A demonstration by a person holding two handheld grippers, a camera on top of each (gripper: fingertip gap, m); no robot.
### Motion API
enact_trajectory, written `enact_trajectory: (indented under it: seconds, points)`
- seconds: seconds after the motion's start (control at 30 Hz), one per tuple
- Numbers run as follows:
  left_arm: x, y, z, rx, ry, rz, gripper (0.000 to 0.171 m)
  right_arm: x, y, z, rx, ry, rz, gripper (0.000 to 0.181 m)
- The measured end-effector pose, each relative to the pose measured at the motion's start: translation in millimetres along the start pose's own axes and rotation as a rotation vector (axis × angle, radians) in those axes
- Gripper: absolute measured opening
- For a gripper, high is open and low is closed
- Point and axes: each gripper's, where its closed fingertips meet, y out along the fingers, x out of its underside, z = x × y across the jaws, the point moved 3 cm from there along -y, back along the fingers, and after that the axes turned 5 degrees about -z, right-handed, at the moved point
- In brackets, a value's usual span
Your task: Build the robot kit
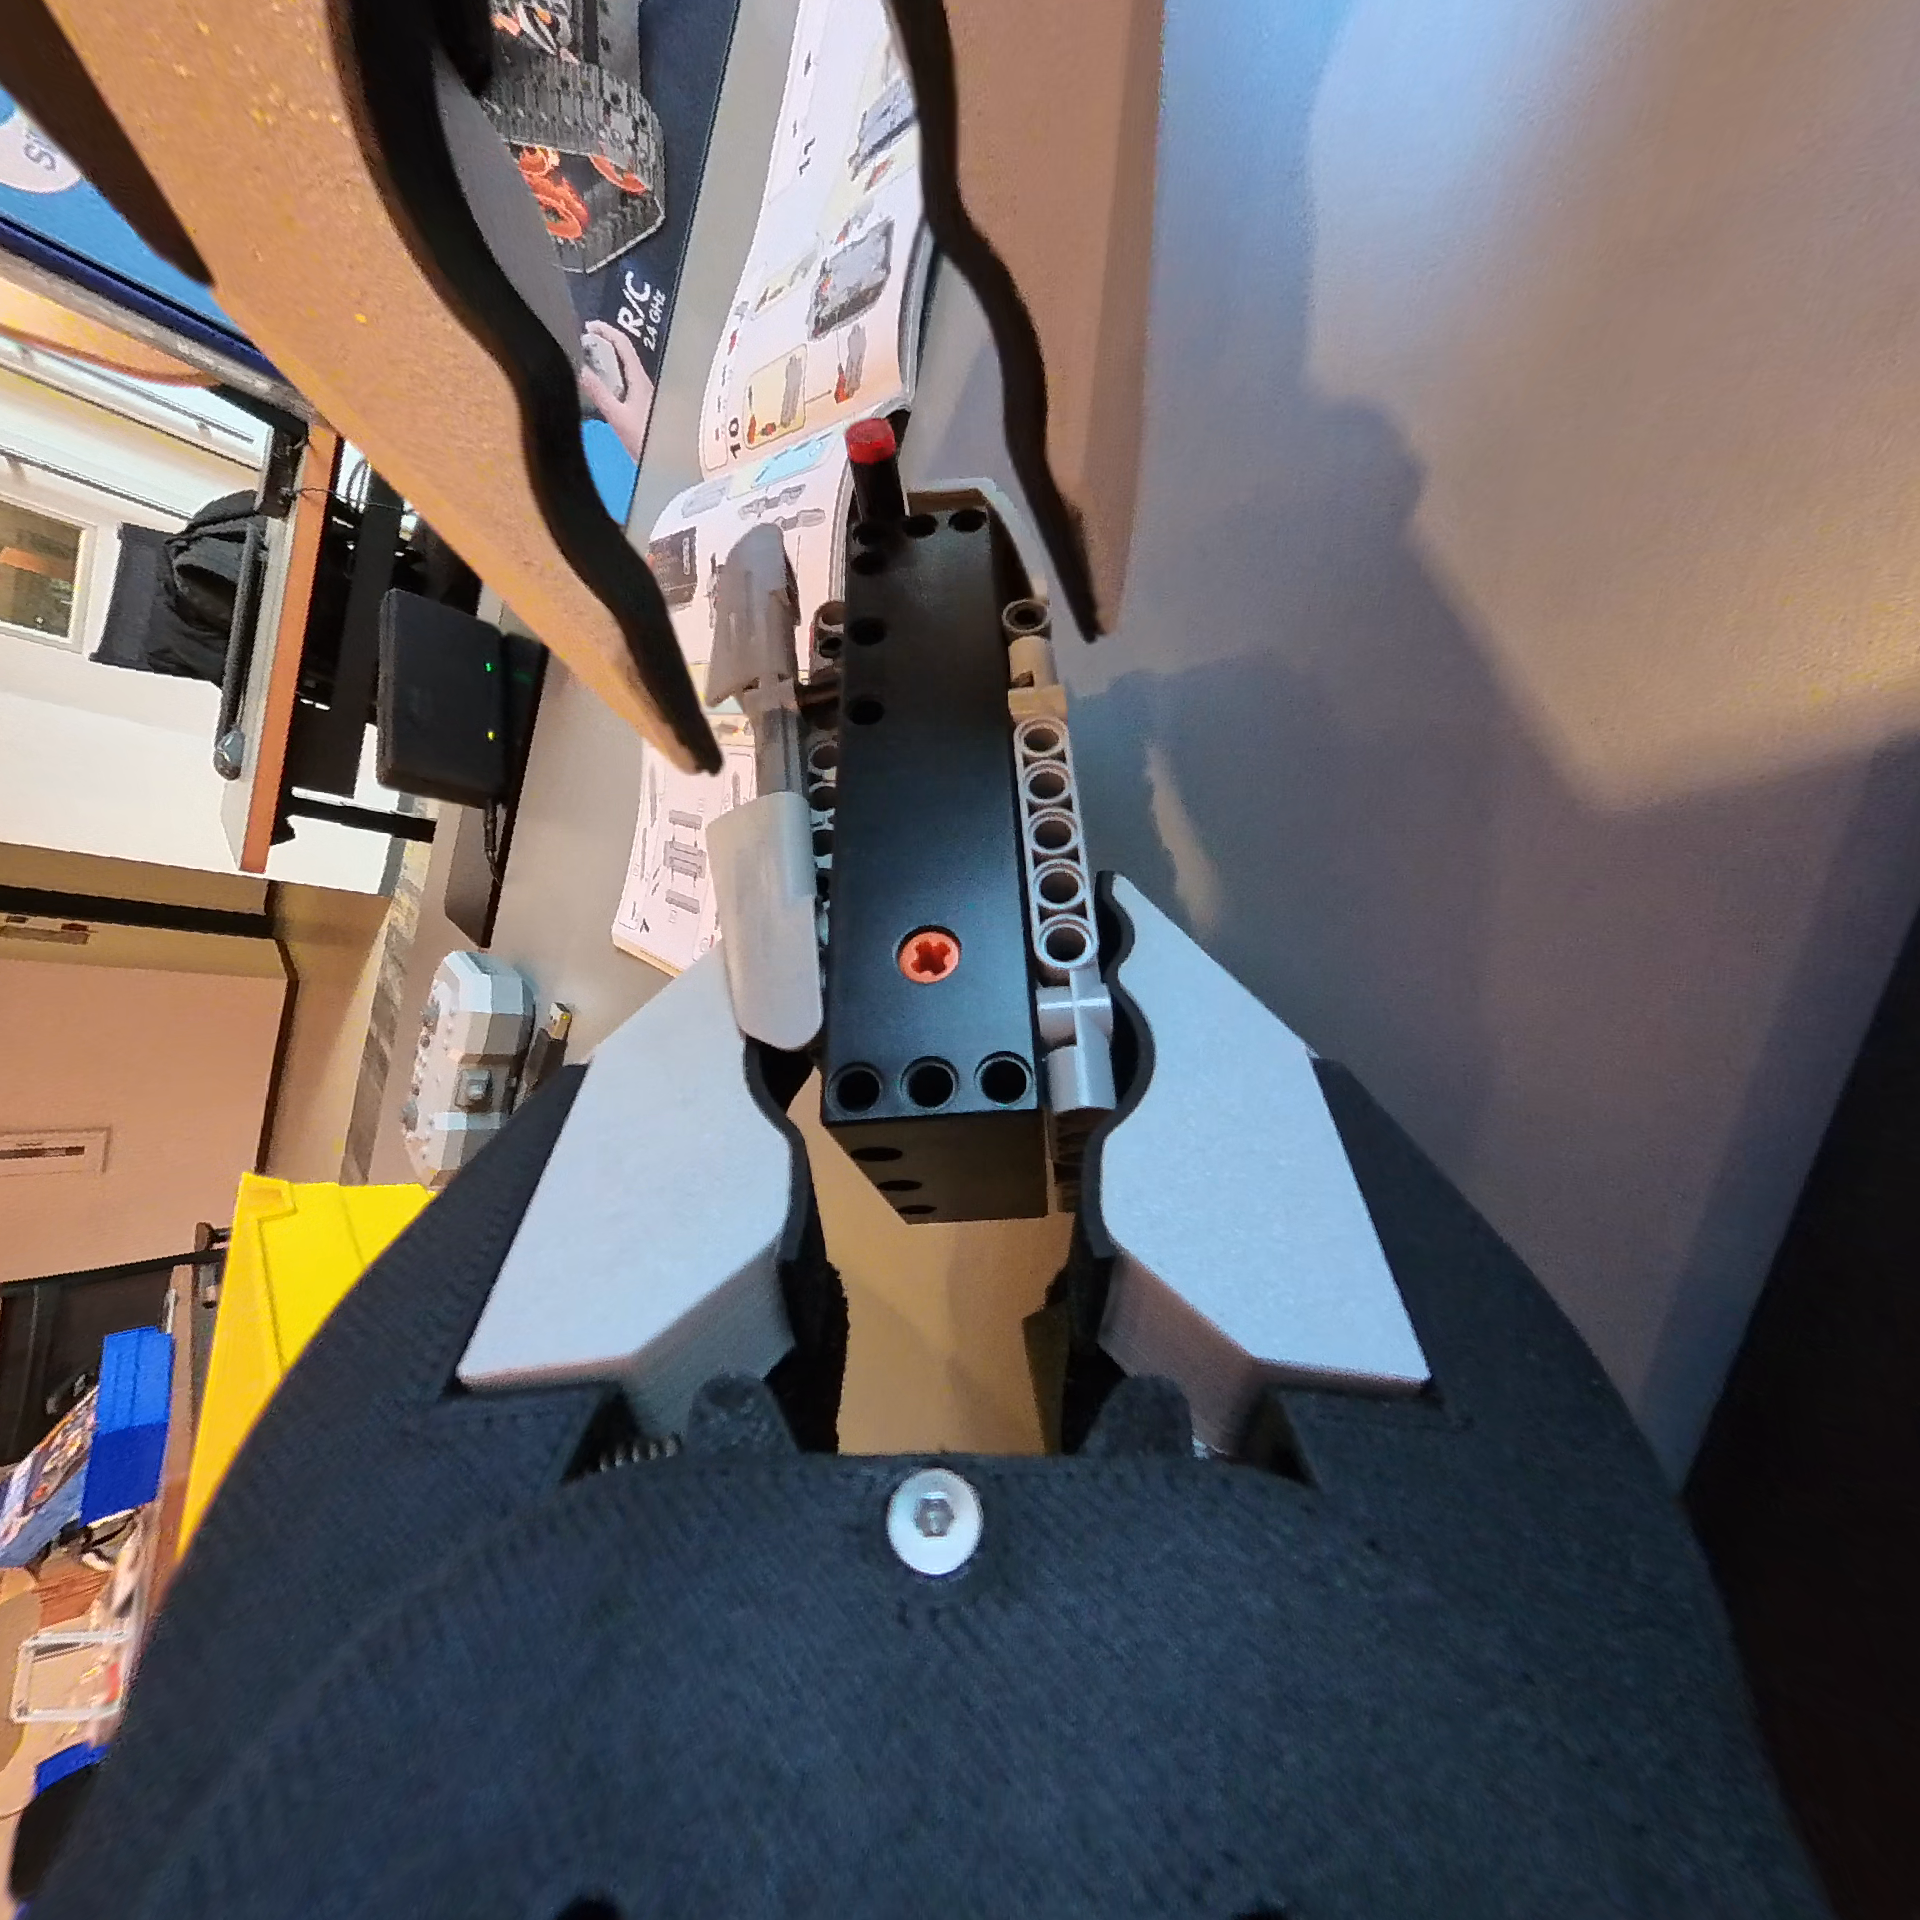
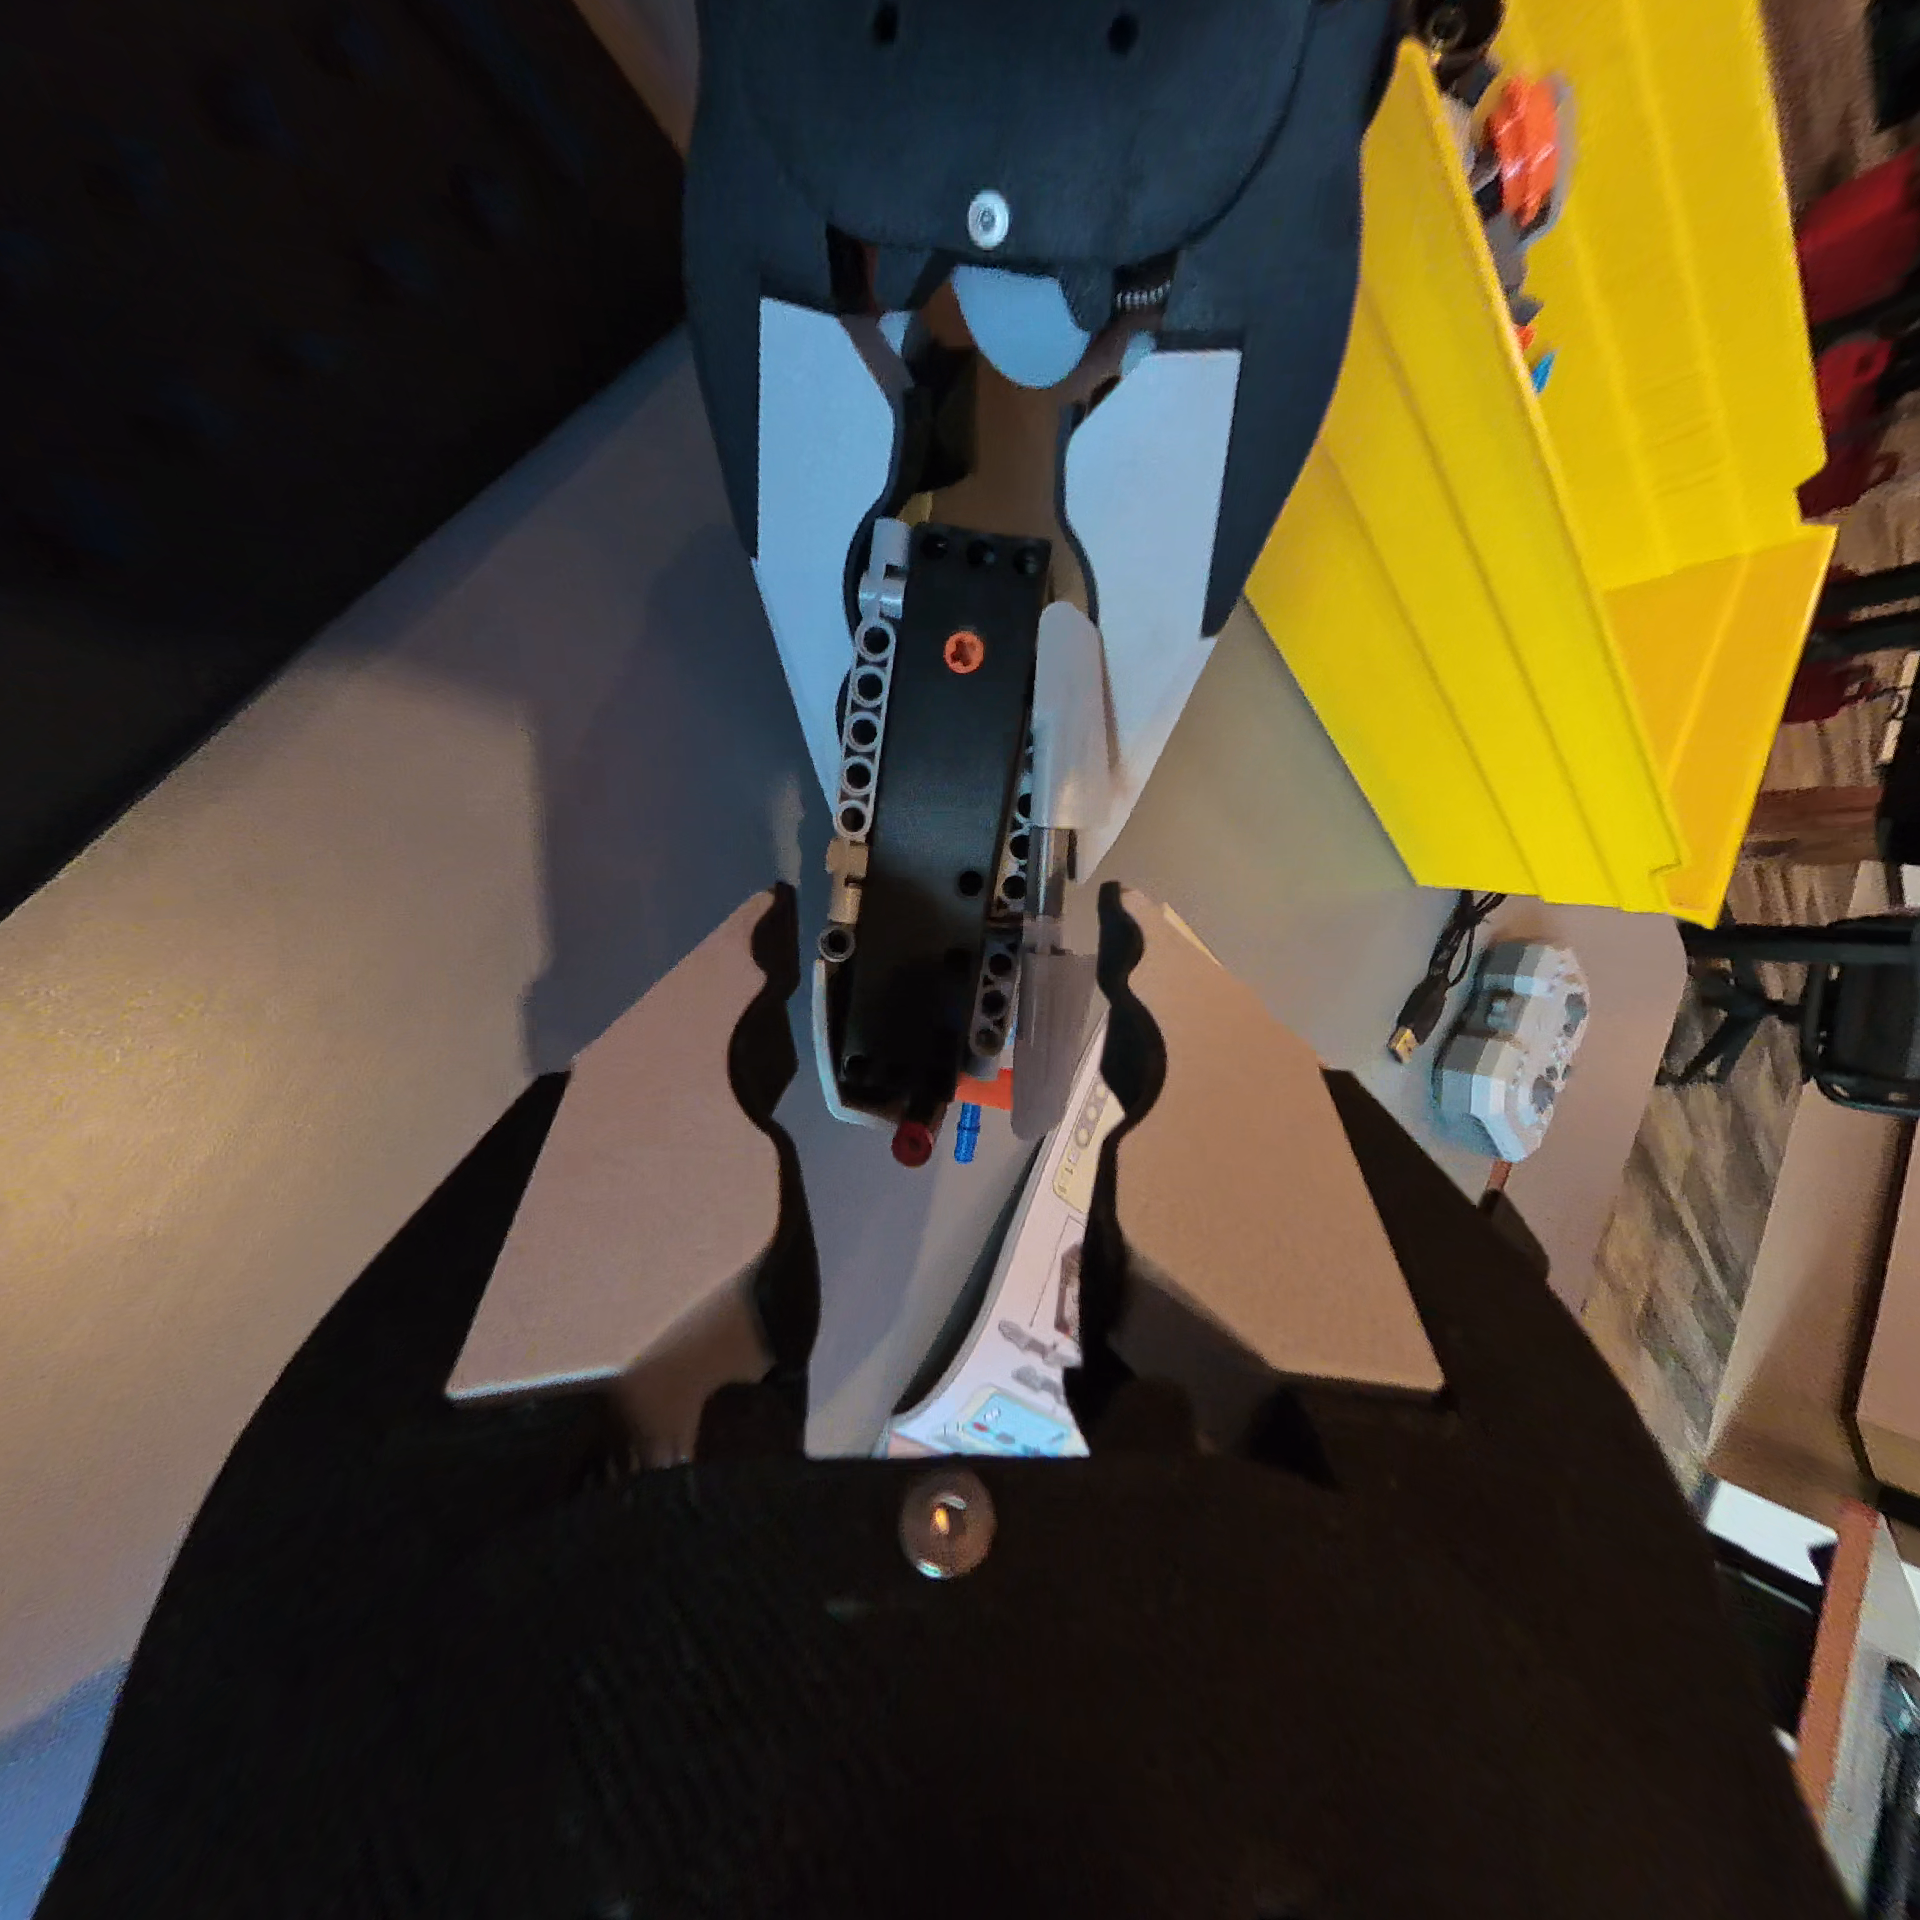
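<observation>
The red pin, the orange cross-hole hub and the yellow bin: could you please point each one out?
red pin (image 1: 871,442): left wrist view, its round end cap.
orange cross-hole hub (image 1: 928,954): left wrist view, its centre, on the black block.
yellow bin (image 2: 1507,540): right wrist view, its ribbed side wall.

Yellow bin (image 2: 1538,499) cut off at top, its contents blurred.

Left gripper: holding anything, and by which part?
Yes. The left gripper clamps the black brick-built block with grey beams at its near end; the right gripper brackets the far end, open.
</observation>
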Motion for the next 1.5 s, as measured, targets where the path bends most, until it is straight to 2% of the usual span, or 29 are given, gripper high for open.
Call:
enact_trajectory:
  seconds: [0.13,0.7,1.0,1.5]
  points:
    - [-0.9,0.1,-0.2,0.0,0.006,-0.014,0.051,-1.8,-0.9,1.7,0.016,-0.007,-0.046,0.051]
    - [-0.9,2.1,-0.8,-0.023,-0.001,-0.024,0.051,-7.8,1.5,0.5,0.057,-0.003,-0.057,0.042]
    - [-1.0,1.6,-1.3,-0.031,0.017,-0.034,0.051,-9.0,3.3,3.7,0.047,0.014,-0.057,0.047]
    - [-0.5,1.1,-1.2,-0.041,0.022,-0.039,0.051,-8.9,5.9,2.4,0.022,0.051,-0.061,0.042]
